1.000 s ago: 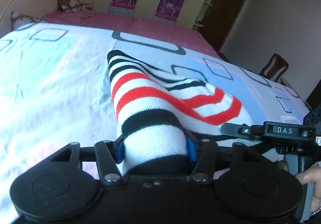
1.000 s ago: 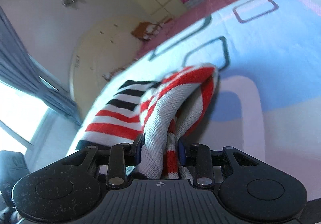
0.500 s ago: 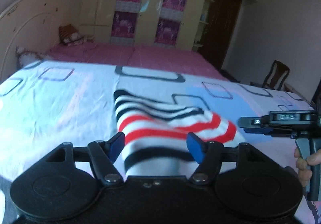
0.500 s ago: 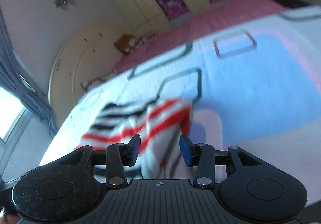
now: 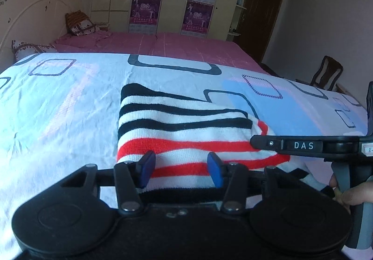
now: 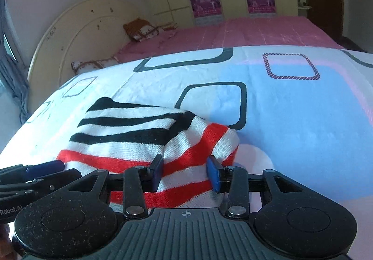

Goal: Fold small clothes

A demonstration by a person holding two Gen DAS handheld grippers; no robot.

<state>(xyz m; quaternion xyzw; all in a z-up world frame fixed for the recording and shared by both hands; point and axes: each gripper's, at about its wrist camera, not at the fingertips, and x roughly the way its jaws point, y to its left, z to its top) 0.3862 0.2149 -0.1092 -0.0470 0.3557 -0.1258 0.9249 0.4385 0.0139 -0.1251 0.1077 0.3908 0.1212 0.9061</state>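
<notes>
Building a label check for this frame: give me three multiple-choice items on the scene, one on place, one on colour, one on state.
1. Where does the red, black and white striped knit garment lie?
A. on the white and blue patterned bedsheet
B. on the wooden chair
C. on the pink bedcover

2. What colour are the left gripper's pads?
A. red
B. blue
C. yellow

3. How is the garment?
A. hanging in the air
B. spread out in a single layer
C. folded over, resting on the bed

Key: 1 A, the sheet shows all around it; 2 B, both pads are blue; 3 C, its layers overlap at the right end.
</notes>
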